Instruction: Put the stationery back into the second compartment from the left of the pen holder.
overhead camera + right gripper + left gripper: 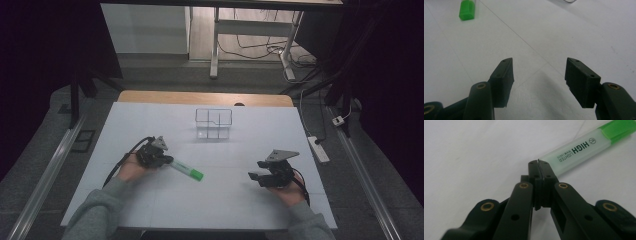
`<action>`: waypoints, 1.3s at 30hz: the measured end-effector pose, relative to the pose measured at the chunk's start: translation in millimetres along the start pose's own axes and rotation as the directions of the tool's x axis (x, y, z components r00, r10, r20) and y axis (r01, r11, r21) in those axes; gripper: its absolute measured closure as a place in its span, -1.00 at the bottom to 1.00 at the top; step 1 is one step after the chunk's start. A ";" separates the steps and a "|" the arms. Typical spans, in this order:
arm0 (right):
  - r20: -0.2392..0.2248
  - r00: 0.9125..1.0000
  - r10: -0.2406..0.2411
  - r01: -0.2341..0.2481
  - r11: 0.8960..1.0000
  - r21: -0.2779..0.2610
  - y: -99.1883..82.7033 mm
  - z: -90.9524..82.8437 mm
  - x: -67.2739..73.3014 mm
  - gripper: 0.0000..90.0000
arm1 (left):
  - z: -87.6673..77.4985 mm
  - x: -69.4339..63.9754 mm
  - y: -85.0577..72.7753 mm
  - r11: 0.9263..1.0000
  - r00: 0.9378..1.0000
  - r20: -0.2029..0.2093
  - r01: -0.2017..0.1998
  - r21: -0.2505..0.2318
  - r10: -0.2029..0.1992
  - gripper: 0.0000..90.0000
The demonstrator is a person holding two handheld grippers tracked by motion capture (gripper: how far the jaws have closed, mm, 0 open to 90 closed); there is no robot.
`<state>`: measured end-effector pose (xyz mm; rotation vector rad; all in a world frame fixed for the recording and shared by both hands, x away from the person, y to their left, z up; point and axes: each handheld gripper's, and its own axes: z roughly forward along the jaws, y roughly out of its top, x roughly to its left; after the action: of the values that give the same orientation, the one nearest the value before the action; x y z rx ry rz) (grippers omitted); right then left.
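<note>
A highlighter (186,170) with a pale body and a green cap lies on the white table (225,200), left of centre. Its cap points toward the front right. My left gripper (168,160) is at its uncapped end, low over the table. In the left gripper view the jaws (538,163) are pressed together with nothing between them, and the highlighter (579,151) lies just past the right jaw's tip. My right gripper (256,178) hovers open at the front right, and in the right gripper view nothing lies between its jaws (539,68). The green cap (467,10) shows far off there.
A clear plastic box (214,123) with compartments stands at the back middle of the table. A power strip (318,148) and cables lie on the floor to the right. Another desk's legs (215,45) stand beyond the table.
</note>
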<state>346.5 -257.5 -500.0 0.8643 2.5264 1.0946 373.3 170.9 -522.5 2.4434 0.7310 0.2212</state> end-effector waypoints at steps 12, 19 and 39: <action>0.000 1.000 -0.002 0.002 1.000 0.003 -0.1 1.0 0.0 -0.12 | 13.2 -27.3 24.4 0.997 0.996 0.046 -0.078 0.004 0.078 0.97; 0.001 1.000 -0.005 0.005 1.000 0.008 0.0 1.2 0.1 -0.12 | 18.2 -36.4 32.8 0.996 0.994 0.066 -0.090 0.002 0.090 0.97; -0.003 1.000 -0.004 0.004 1.000 0.009 -0.1 1.6 0.1 -0.12 | -7.9 -33.5 16.5 0.992 0.999 -0.010 0.052 -0.119 -0.054 0.23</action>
<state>347.1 -256.6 -501.2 0.8598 2.5362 1.0846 350.4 145.0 -506.3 2.3091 0.7650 0.2530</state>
